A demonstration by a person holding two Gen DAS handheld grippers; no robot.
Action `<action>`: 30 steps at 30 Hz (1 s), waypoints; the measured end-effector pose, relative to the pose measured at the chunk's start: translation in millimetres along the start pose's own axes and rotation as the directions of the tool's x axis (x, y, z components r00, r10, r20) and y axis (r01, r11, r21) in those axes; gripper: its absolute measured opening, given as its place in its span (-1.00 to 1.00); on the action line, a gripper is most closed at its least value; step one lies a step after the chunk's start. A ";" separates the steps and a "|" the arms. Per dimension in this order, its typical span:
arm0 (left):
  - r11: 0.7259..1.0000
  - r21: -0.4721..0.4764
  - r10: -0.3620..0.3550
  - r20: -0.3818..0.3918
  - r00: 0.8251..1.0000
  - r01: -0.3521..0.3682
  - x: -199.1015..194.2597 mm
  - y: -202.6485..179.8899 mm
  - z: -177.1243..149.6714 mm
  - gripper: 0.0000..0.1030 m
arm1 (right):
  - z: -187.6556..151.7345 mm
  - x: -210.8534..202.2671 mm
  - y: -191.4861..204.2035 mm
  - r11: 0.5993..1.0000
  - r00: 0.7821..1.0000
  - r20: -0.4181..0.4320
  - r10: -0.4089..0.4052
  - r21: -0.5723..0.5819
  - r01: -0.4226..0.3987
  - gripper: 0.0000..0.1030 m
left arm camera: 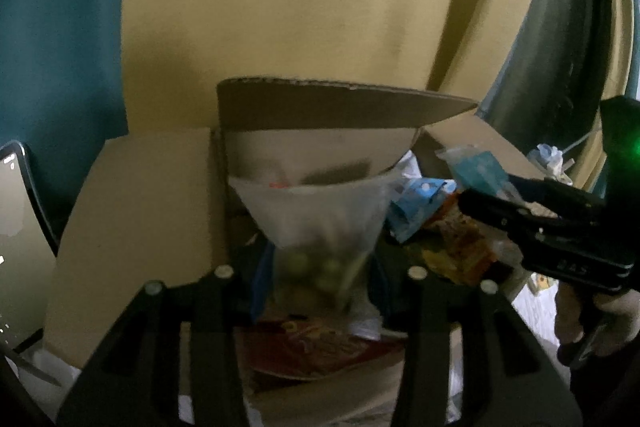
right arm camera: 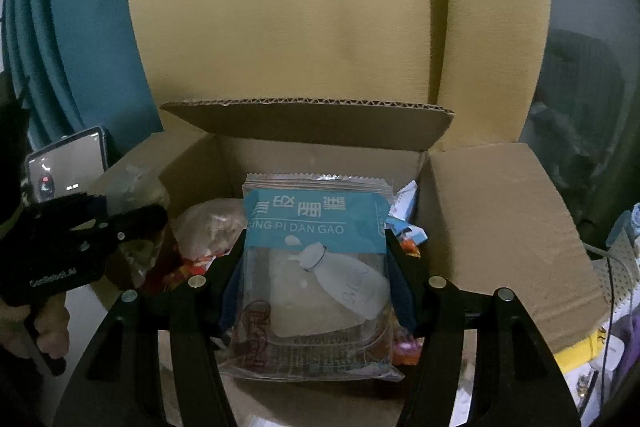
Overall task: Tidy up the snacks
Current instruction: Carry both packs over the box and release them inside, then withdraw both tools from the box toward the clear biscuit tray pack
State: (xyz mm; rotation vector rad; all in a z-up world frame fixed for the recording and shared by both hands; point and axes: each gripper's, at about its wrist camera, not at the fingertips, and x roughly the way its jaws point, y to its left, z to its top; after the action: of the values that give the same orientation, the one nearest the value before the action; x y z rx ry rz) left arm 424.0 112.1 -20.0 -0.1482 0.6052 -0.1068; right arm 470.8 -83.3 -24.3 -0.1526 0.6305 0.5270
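In the left wrist view my left gripper is shut on a translucent bag with round green pieces in its bottom, held over an open cardboard box. My right gripper is shut on a clear cake packet with a blue label, also over the box. Each gripper shows in the other view: the right gripper carries the blue packet in from the right, and the left gripper comes in from the left. Red, orange and blue snack packets lie inside the box.
The box's back flap stands up against a yellow wall. A phone with a lit screen leans beside the box on the left. A person's hand grips the right gripper's handle. Clutter lies right of the box.
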 end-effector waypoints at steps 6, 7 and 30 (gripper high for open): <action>1.000 -0.025 -0.015 0.012 1.000 0.015 -7.0 9.5 -0.2 0.49 | 6.2 11.1 10.0 1.000 1.000 0.001 -0.005 0.012 0.005 0.45; 1.000 -0.026 -0.014 0.020 1.000 0.014 -10.3 10.0 0.1 0.51 | 6.4 9.1 11.2 1.000 1.000 0.006 0.002 0.014 -0.002 0.50; 1.000 -0.016 0.005 0.052 0.999 -0.004 -85.3 -5.7 -30.9 0.54 | -23.9 -54.5 26.0 0.999 0.999 0.011 -0.044 -0.025 0.045 0.56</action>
State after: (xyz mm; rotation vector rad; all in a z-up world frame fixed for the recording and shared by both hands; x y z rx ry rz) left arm 336.2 115.4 3.5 -0.1646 0.5541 -0.0933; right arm 407.9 -91.0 -10.4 -0.1871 0.6094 0.4927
